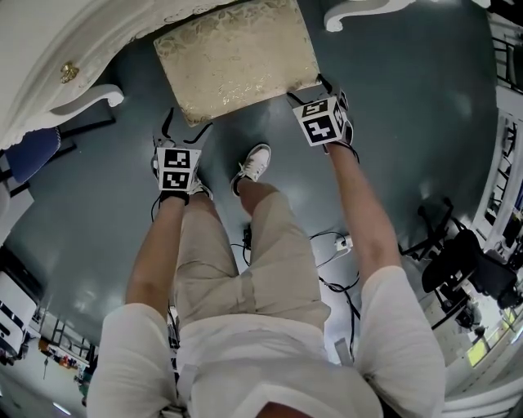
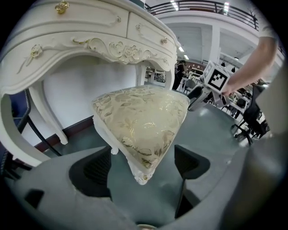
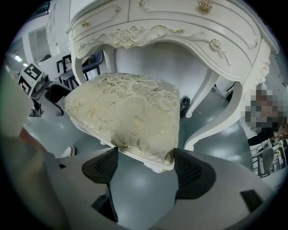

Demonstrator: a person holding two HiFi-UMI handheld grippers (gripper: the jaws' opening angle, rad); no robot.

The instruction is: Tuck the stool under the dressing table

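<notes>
Currently, the dressing table [image 1: 49,49] occupies the far side of the scene, with its left front leg [image 1: 90,98] at far left. The left gripper [image 1: 186,131] is positioned at the near left corner of the stool [image 1: 237,57]. Its jaws are released and wide apart. The padded corner stands between them, clear of both pads.

The stool rests on the floor [image 1: 409,122] between the table's front legs. Its far edge is at the kneehole, but most of the seat remains on the near side (not yet tucked). A shoe [image 1: 255,163] is planted just near the seat's near edge.

The right gripper [image 1: 315,91] is at the near right corner. Its jaws are likewise apart, with the corner between them and both pads close to the cushion edge. No firm press is evident. The right front leg [image 1: 359,12] stands beyond.

Probable faults from this point:
- Slip: the pads would close on soft upholstery only, so the grip may compress and slide off.
- Skew: unequal push from the two sides would rotate the stool into either front leg.
- Snag: the seat may catch the carved apron if lifted while advancing.
</notes>
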